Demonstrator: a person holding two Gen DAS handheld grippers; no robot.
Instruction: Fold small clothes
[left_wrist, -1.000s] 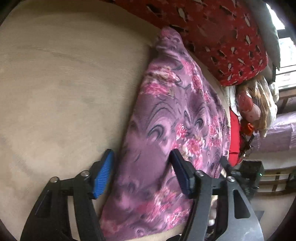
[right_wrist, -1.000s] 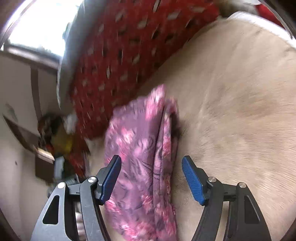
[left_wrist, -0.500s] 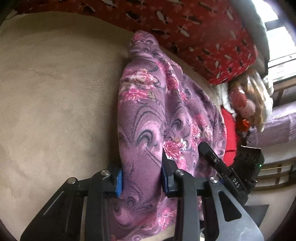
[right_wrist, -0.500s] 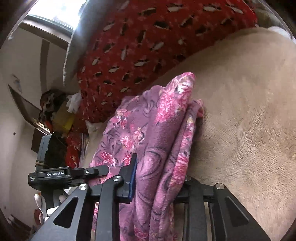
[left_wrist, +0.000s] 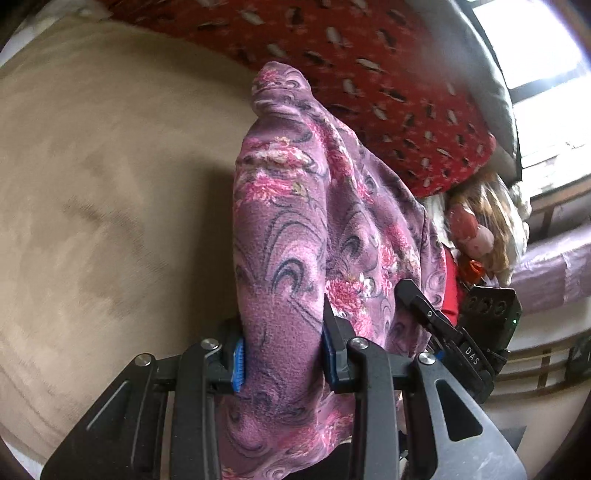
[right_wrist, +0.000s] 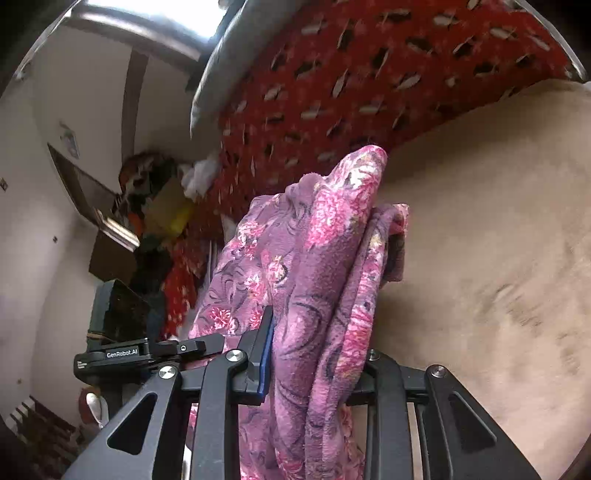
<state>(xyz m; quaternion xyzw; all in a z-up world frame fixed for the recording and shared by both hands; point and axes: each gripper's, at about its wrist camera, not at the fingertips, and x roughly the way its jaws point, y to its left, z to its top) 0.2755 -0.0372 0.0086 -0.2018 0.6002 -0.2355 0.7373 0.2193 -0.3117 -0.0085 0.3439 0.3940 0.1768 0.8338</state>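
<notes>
Reading the lettering first, we find "GenRobot.AI" printed white on the black body of the left gripper (right_wrist: 201, 347) where it shows left of our right gripper (right_wrist: 314, 363), and "DAS" on the right gripper's finger seen from the left wrist view. Both grippers have just been closing on the fleece garment (left_wrist: 295, 229), and now each clamps a thick bunched fold between its blue ribbed pads (left_wrist: 239, 363). We see the garment as soft, fuzzy purple fleece with pink flowers and dark swirls, rising ahead of both jaws in a rumpled peak and hanging below them. Beneath and beside it spreads a plush beige blanket (left_wrist: 92, 184), its nap brushed in streaks. Beyond lies a red patterned cushion (right_wrist: 369, 81) with pale leaf-shaped marks.
</notes>
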